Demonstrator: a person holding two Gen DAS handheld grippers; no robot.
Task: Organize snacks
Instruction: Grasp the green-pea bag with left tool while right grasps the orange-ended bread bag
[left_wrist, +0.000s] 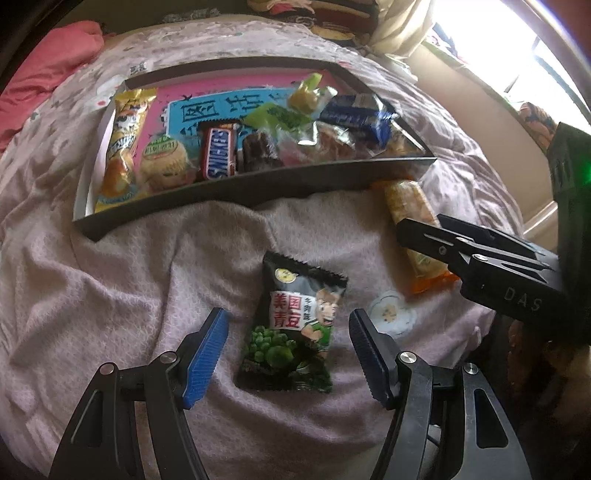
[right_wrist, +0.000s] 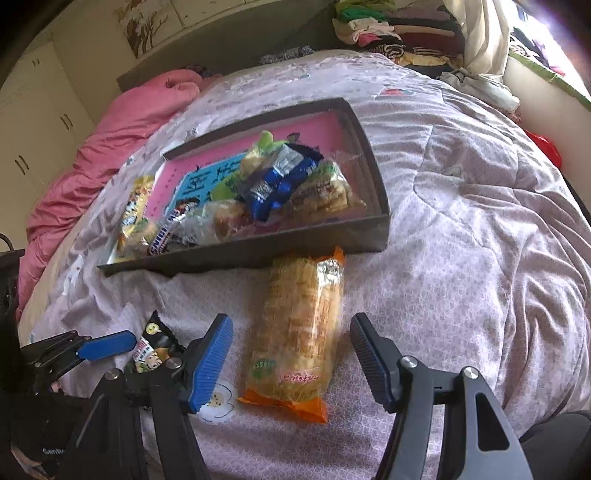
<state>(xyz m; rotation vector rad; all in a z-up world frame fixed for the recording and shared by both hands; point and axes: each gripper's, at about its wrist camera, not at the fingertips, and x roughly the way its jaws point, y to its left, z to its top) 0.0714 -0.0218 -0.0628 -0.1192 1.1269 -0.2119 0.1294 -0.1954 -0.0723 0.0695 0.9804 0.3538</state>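
Here the left gripper (left_wrist: 288, 354) points steeply down at the bed, its blue pads (left_wrist: 205, 354) spread apart on either side of a dark packet of green peas (left_wrist: 295, 325). The packet lies flat on the pale pink quilt (left_wrist: 122, 295) between the two pads, and neither pad touches it; a clear gap shows on each side.

Just to the right, the right gripper (right_wrist: 291, 363) stands in the same way over a long orange-ended packet of rice crackers (right_wrist: 299, 332). Its ribbed pads (right_wrist: 210, 358) flank the packet without pressing on it, and the jaws are partly open with nothing gripped. The far end of the cracker packet reaches up to the near wall of the tray, touching it or nearly so. From the right wrist view the pea packet peeks out at the left, behind the near finger, with the left gripper's blue pad beside it.

Farther off on the quilt sits a shallow dark tray (left_wrist: 258, 184) with a pink floor. In it lie a tall yellow packet (left_wrist: 123, 144) against the left wall, a Snickers bar (left_wrist: 218, 153) near the middle, and blue-wrapped biscuits (left_wrist: 354, 116) piled with other wrapped sweets toward the right. A pink blanket (right_wrist: 110, 140) is bunched at the far left of the bed.
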